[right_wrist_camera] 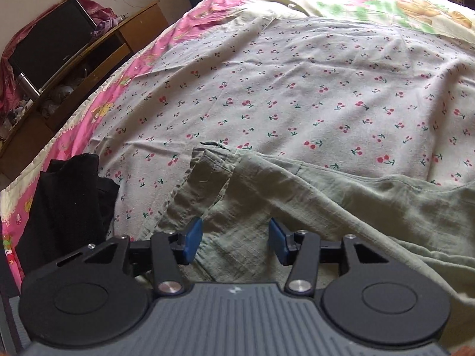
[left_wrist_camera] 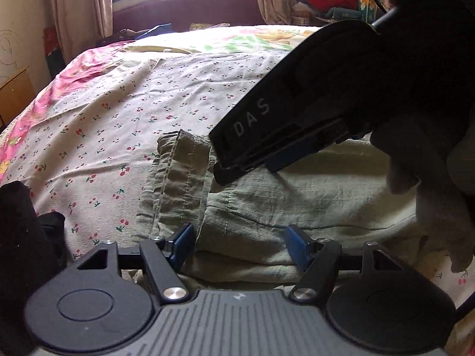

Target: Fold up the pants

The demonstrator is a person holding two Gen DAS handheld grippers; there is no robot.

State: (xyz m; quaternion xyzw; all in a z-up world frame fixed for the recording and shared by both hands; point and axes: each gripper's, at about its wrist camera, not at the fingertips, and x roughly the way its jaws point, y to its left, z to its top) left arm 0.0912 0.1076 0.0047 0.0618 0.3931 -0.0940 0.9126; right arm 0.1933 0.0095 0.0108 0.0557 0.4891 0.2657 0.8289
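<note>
On the bed (right_wrist_camera: 297, 89), near its front edge, we see the pants (right_wrist_camera: 326, 201) lying in a folded green heap on the cherry sheet (right_wrist_camera: 267, 103). They look soft, thin and light, like crinkly cotton. We think they will bend and droop the moment we lift them, and they will not slip much or break. The hems (left_wrist_camera: 178, 175) on the left look thicker, with stitched lines, so we would pinch there or on a folded edge, taking all the layers at once.

Our left gripper (left_wrist_camera: 239, 244) is wide, just above the pants, holding nothing. Our right gripper (right_wrist_camera: 236, 238) is about half apart over the cloth, and its pads are not pressing on anything. A black cloth (right_wrist_camera: 68, 207) lies beside the pants.
</note>
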